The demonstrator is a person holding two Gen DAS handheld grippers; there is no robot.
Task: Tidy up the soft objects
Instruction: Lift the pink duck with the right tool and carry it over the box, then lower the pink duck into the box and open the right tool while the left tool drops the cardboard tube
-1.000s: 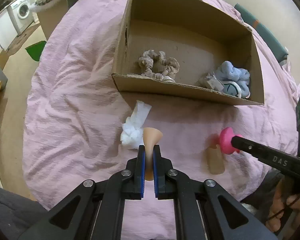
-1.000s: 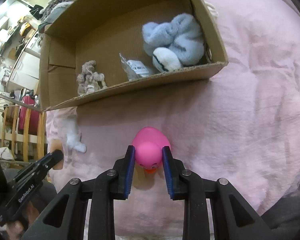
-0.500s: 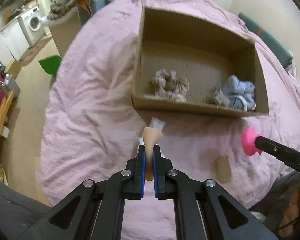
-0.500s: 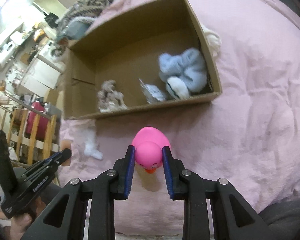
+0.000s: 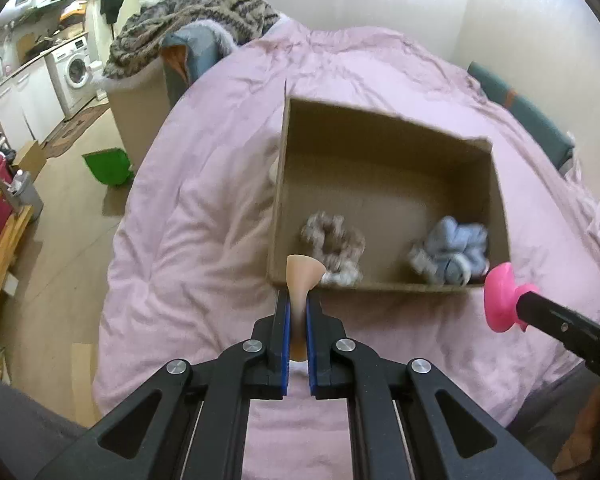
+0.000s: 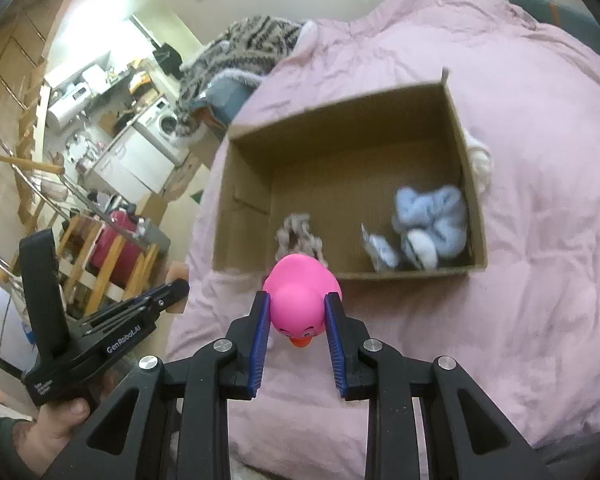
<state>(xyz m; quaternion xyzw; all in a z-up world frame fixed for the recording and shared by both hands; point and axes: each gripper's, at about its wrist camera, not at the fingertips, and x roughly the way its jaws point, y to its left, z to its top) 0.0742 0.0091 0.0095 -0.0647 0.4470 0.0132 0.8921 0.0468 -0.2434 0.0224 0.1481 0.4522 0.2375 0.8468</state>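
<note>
An open cardboard box [image 5: 380, 128] [image 6: 240, 200] stands on the pink bed cover. Inside lie a grey-beige scrunchie [image 5: 332, 246] [image 6: 296, 236], a light blue plush [image 5: 452, 252] [image 6: 432, 220] and a small plastic packet [image 6: 376, 248]. My left gripper [image 5: 298, 300] is shut on a flat beige soft piece [image 5: 302, 276], held above the bed in front of the box. My right gripper [image 6: 298, 308] is shut on a pink rubber duck [image 6: 300, 296] [image 5: 500, 298], held up near the box's front wall.
The pink bed cover [image 5: 204, 200] spreads around the box. A striped blanket pile [image 5: 196, 12] lies at the far end. A white fluffy item [image 6: 480, 164] sits by the box's right wall. Wooden chair [image 5: 0, 248], green bin [image 5: 108, 166] and washing machine [image 5: 74, 68] stand left.
Both grippers have lifted up and back from the bed with their objects. The box now looks smaller and farther. The white fluffy piece and the beige item on the bed are out of view.
</note>
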